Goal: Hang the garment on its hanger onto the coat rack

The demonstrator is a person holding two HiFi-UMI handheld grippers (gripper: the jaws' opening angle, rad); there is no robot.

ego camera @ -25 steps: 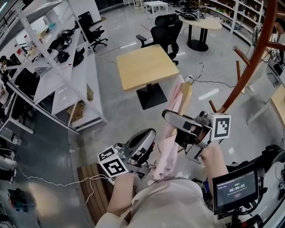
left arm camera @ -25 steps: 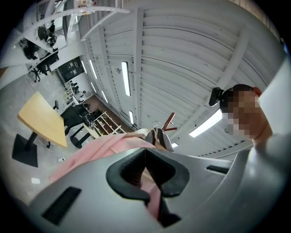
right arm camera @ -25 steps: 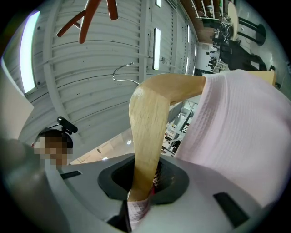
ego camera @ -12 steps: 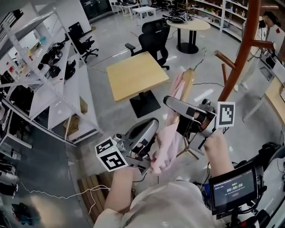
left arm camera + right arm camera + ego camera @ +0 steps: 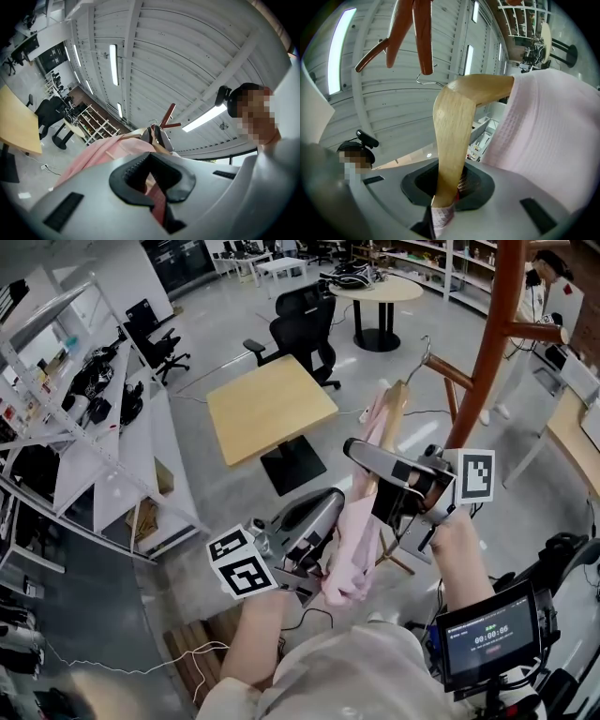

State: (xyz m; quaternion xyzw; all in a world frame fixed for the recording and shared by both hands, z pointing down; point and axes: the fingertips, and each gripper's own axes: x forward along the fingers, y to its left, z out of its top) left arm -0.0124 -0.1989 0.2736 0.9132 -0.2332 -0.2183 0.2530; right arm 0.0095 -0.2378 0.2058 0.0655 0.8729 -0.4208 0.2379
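Holds the wooden hanger (image 5: pixel 392 423) clamped in the shut jaws of the right gripper (image 5: pixel 440 199); pinches the pink garment (image 5: pixel 354 531) in the closed left gripper (image 5: pixel 152 192), just near of the coat rack (image 5: pixel 489 343). Risks the hook (image 5: pixel 427 345) twisting past a peg, slipping off.

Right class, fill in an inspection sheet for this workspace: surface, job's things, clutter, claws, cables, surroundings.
Surface: grey floor; square wooden table.
Job's things: pink garment on wooden hanger; its hook not yet on the coat rack.
Clutter: gear on white shelving.
Grippers: left claw shut on garment; right claw shut on hanger.
Cables: white cable across floor.
Surroundings: office chairs, round table, timer screen.
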